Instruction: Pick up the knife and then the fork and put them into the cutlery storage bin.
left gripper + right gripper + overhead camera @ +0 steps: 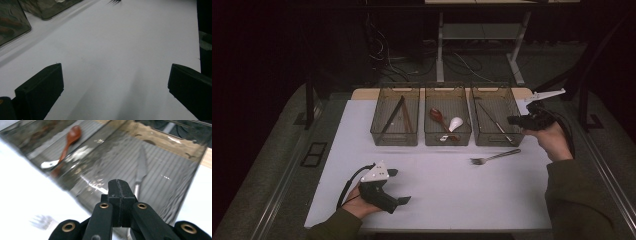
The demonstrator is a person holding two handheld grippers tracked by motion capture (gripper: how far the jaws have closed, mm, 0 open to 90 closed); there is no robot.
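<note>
A metal fork (pixel 494 157) lies on the white mat (pixel 437 195), in front of the rightmost of three smoky clear bins. That right bin (pixel 494 141) holds a knife (pixel 493 121). My right gripper (pixel 511 120) hovers at this bin's right wall, jaws shut with nothing between them. In the right gripper view the shut jaws (pixel 119 187) point over the bin at the knife (pixel 140 170), with the fork's tines (pixel 43 222) blurred at lower left. My left gripper (pixel 398 186) rests low at the mat's front left, open and empty (pixel 115 80). The fork's tines (pixel 115 1) peek in at the top edge.
The middle bin (pixel 448 140) holds a brown spoon (pixel 437 116) and a white spoon (pixel 455 123). The left bin (pixel 395 141) holds dark chopsticks (pixel 394 117). Grey table borders run along both sides of the mat. Desk legs and cables stand behind.
</note>
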